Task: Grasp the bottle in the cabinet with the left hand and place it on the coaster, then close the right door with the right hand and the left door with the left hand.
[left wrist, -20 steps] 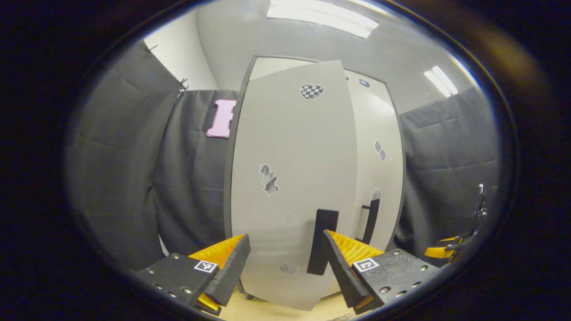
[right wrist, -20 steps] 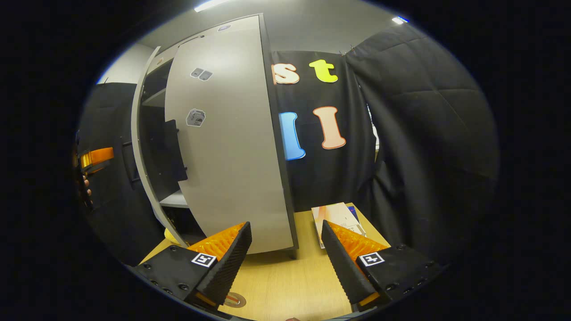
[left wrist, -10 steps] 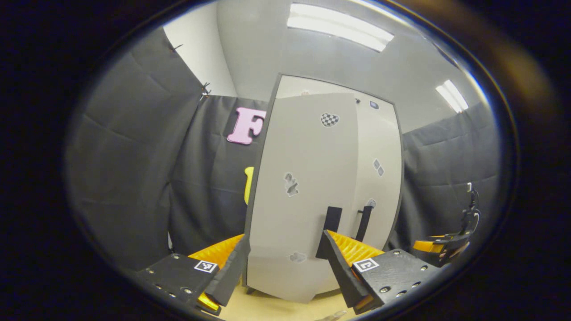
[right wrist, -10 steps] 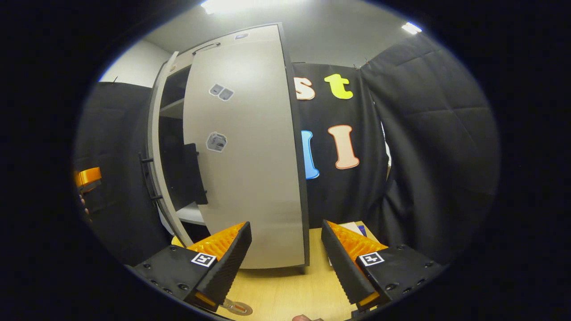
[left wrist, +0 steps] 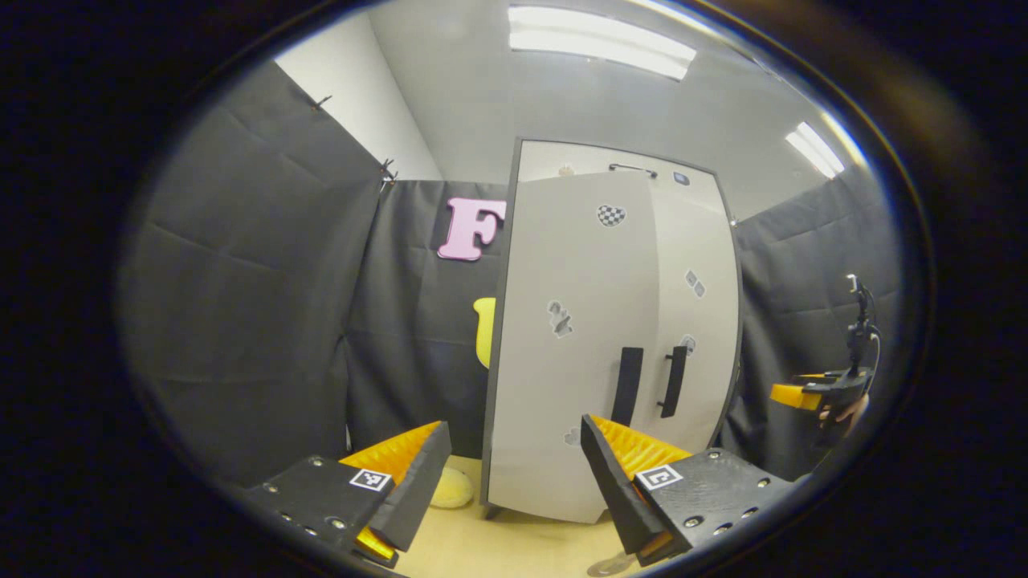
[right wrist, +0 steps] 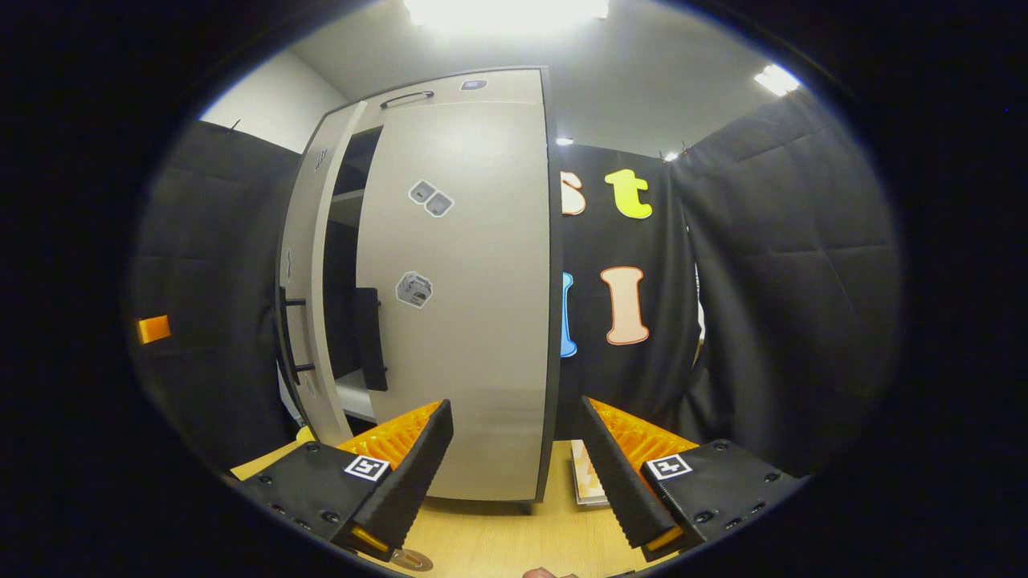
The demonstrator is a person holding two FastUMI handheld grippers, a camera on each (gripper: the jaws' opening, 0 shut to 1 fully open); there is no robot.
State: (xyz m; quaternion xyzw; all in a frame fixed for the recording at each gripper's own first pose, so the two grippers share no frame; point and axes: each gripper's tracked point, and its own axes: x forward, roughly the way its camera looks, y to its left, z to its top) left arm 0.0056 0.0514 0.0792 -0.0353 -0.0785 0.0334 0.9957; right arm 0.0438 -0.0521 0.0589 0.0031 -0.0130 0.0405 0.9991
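Cabinet (right wrist: 482,321) left door (right wrist: 309,321) ajar, interior mostly hidden. Coaster (right wrist: 411,559) cut off at table (right wrist: 514,542) front edge. Left gripper (left wrist: 514,474), right gripper (right wrist: 514,466) spread wide, empty.

A: Any readable words on the cabinet doors (left wrist: 578,361)?
B: None; the stickers (right wrist: 414,289) are too small to make out. The square coded markers (left wrist: 658,477) on the gripper bodies carry patterns, not text

Left gripper (left wrist: 514,474) fingers spread, empty. Right gripper (right wrist: 514,466) fingers spread, empty.
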